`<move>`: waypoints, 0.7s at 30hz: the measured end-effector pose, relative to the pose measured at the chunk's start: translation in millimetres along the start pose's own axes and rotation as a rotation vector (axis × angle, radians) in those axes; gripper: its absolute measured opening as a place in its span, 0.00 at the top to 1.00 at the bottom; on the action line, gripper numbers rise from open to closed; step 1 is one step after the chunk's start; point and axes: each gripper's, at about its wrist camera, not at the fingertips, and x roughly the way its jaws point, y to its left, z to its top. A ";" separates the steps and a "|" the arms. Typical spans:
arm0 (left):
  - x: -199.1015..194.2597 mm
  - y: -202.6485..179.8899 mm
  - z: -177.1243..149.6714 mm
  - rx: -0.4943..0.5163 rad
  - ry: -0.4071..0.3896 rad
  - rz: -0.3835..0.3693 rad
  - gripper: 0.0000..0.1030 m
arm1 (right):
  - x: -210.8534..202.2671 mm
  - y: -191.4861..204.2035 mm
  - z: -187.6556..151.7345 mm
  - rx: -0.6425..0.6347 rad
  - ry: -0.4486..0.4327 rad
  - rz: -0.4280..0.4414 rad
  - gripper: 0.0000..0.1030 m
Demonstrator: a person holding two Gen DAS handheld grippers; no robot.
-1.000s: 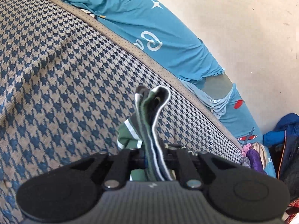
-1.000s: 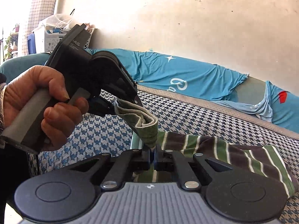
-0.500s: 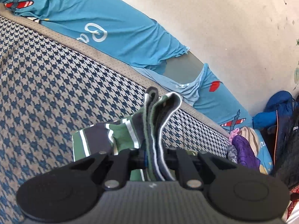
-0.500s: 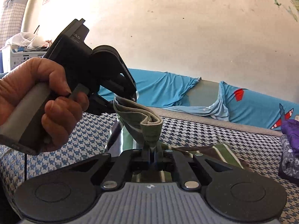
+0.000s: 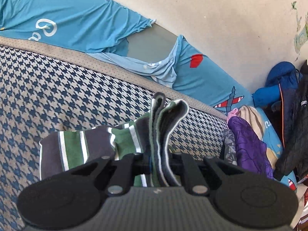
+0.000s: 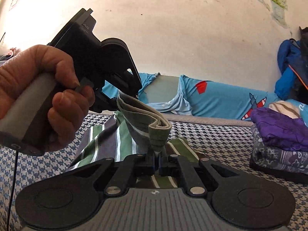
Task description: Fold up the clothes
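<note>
Both clamped on the striped garment (image 6: 115, 140) above the bed (image 5: 48, 100), left gripper (image 5: 159, 163) and right gripper (image 6: 156, 161); uneven pulling likely to skew the fold.

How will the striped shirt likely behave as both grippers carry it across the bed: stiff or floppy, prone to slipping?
Probably floppy: the striped shirt sags and trails on the bed between the clamps. Likely light, since the left gripper and right gripper lift it by thin pinches. It seems unlikely to slip, as several layers bunch in each pinch.
</note>
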 end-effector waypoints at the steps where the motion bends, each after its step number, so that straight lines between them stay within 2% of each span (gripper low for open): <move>1: 5.8 -3.3 -1.5 0.007 0.010 -0.001 0.92 | 1.0 -4.1 -0.7 0.013 0.009 -0.011 0.96; 6: 37.9 -15.0 -9.3 0.031 0.068 0.008 0.90 | 13.8 -26.3 -6.1 0.095 0.071 -0.065 0.96; 9: 50.1 -16.8 -13.8 0.029 0.096 0.025 0.73 | 22.3 -38.2 -12.9 0.142 0.122 -0.090 0.96; 13: 42.5 -17.9 -13.4 0.050 0.080 0.012 0.48 | 36.0 -51.0 -25.5 0.197 0.205 -0.139 0.96; 15: 33.5 -15.3 -11.0 0.067 0.073 0.007 0.46 | 43.6 -59.6 -31.1 0.237 0.248 -0.165 0.95; 17: 22.2 -7.7 -9.1 0.069 0.061 0.012 0.39 | 50.8 -70.4 -35.9 0.293 0.288 -0.194 0.94; 19: 9.9 4.5 -7.2 0.049 0.041 0.030 0.33 | 49.6 -77.5 -36.8 0.340 0.297 -0.225 0.90; 21: -1.7 20.1 -5.7 0.018 0.021 0.046 0.32 | 46.1 -81.8 -36.1 0.364 0.292 -0.263 0.87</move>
